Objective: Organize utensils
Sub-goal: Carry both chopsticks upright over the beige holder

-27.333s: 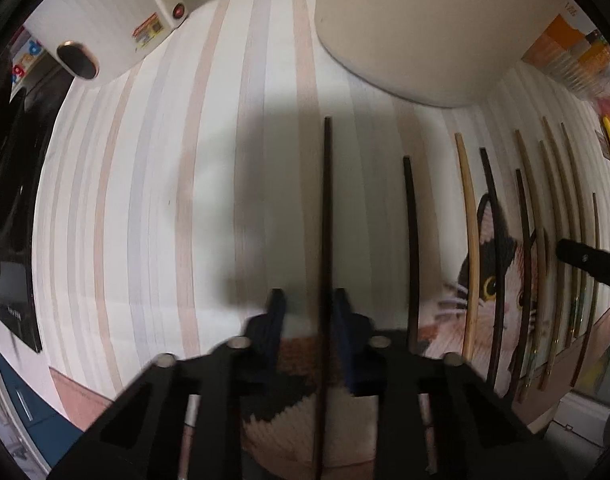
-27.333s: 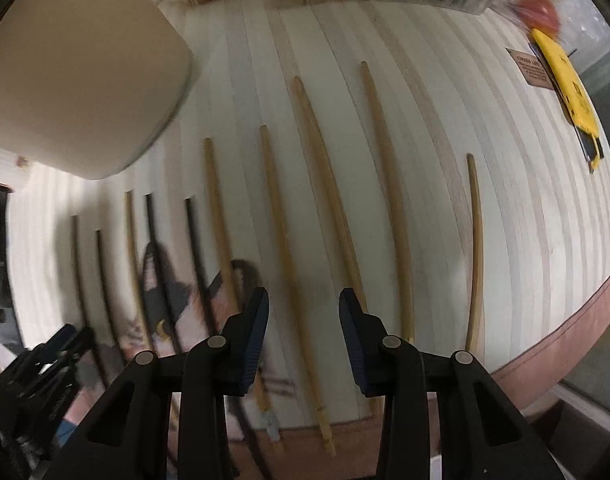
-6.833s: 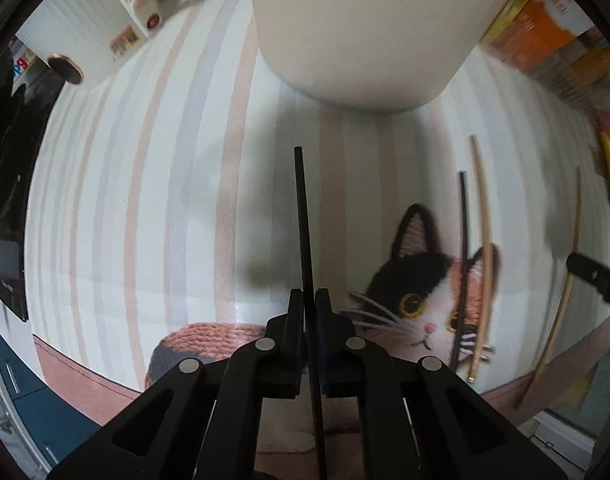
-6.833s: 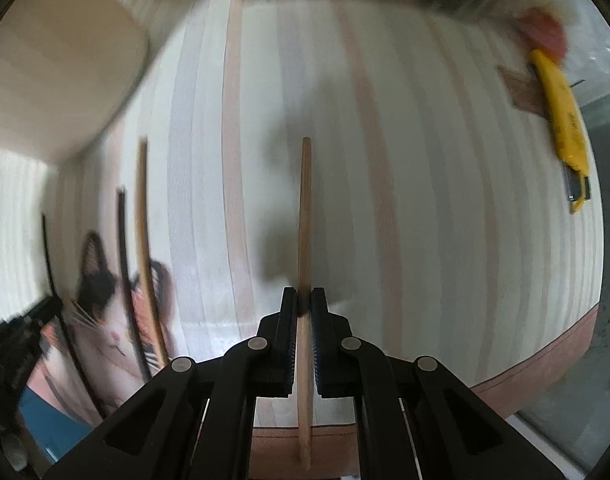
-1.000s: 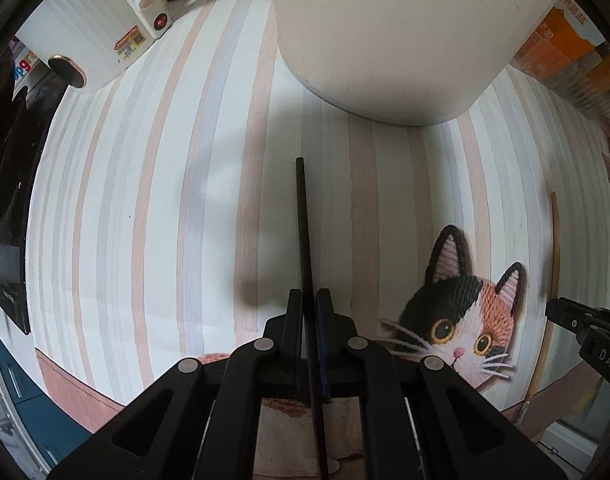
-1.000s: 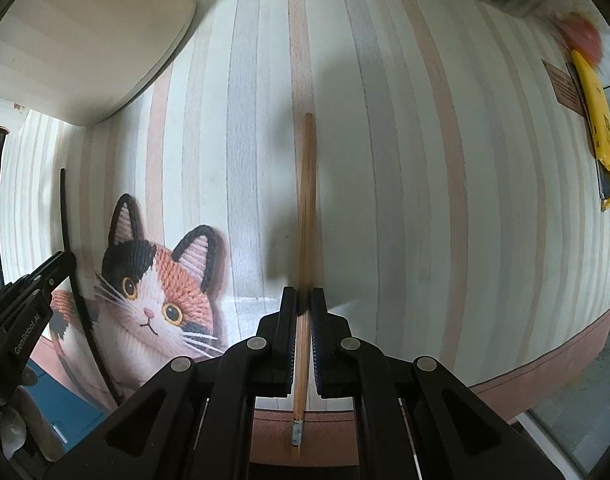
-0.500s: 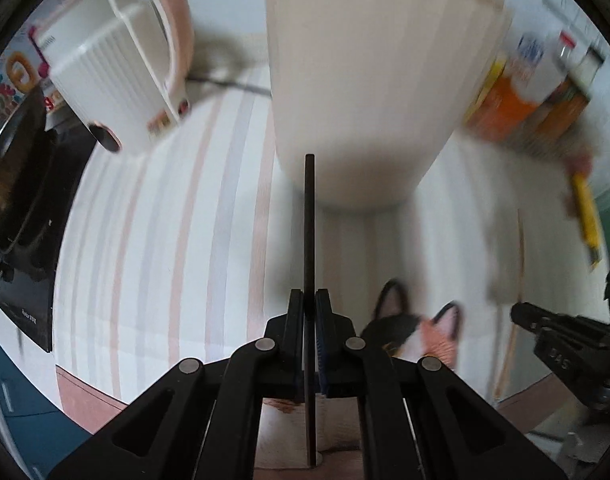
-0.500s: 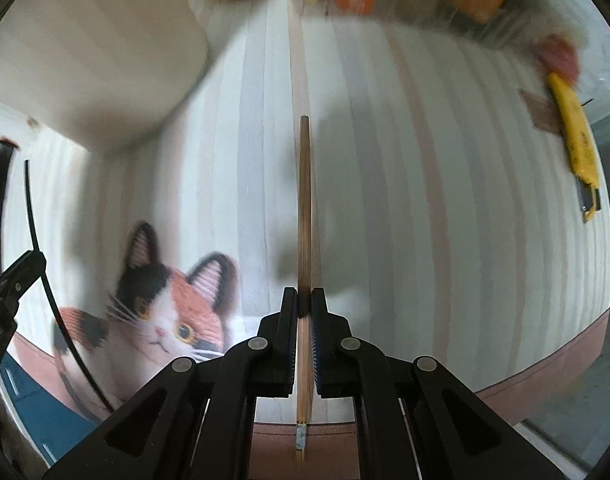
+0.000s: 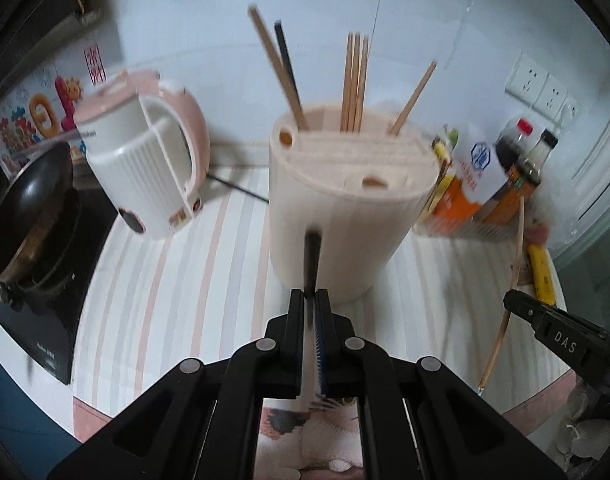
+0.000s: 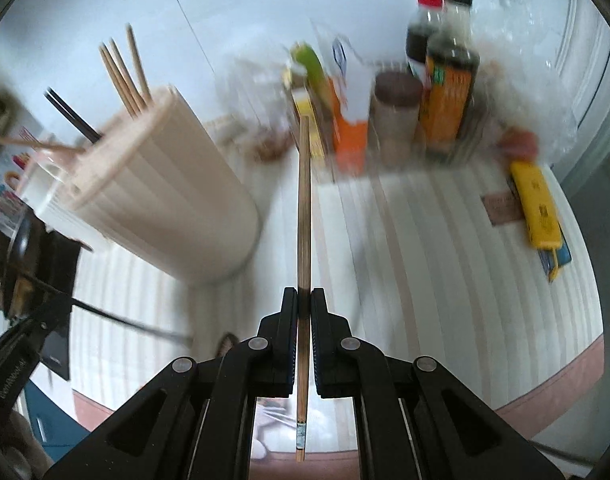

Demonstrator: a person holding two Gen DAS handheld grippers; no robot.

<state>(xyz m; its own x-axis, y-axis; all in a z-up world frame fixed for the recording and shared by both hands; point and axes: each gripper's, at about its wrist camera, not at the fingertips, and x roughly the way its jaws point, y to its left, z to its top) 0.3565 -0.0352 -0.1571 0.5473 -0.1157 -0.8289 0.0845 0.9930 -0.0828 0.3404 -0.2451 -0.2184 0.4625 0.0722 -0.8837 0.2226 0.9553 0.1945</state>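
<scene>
Chopsticks raised toward the holder

The left tool is clamped on a black chopstick; the right tool grips a wooden chopstick, both above the striped surface near the cream holder.

"DAS" – white letters on right hand-held gripper.
</scene>
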